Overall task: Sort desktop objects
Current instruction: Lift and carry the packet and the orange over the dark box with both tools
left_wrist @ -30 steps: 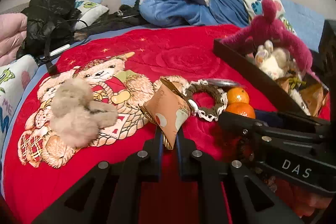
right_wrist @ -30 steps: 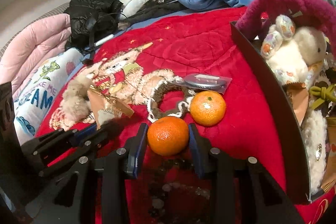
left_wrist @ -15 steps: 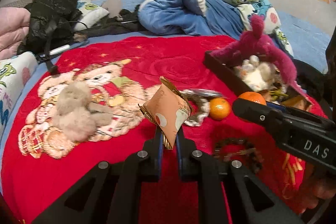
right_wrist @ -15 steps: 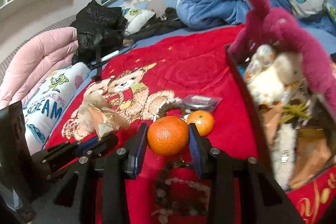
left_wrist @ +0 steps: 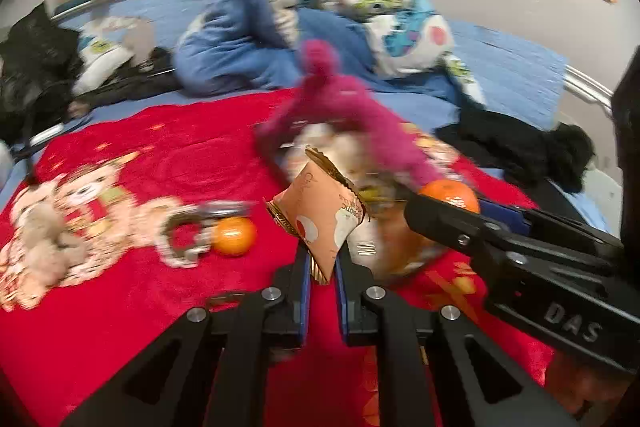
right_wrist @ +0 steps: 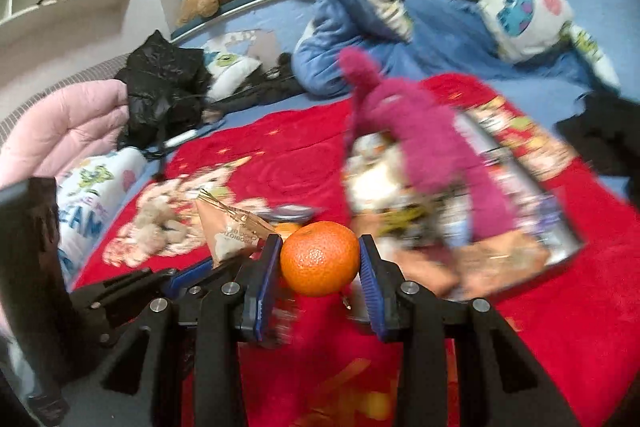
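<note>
My left tool [left_wrist: 322, 259] is clamped on the bottom edge of a peach snack packet [left_wrist: 320, 213]; my right tool [right_wrist: 318, 281] grips a mandarin [right_wrist: 319, 263] between its blue pads. Both loads hang above the red blanket [left_wrist: 120, 307], just short of the dark tray [right_wrist: 560, 255] where the magenta plush [right_wrist: 416, 131] lies. A second mandarin [left_wrist: 234, 235] sits on the blanket, left of the tray beside a crocheted ring [left_wrist: 182, 237]. My worry: the packet is pinched only at its seam and could slip; the round mandarin could roll from the pads; the two tools, close together, could knock each other over the crowded tray.
</note>
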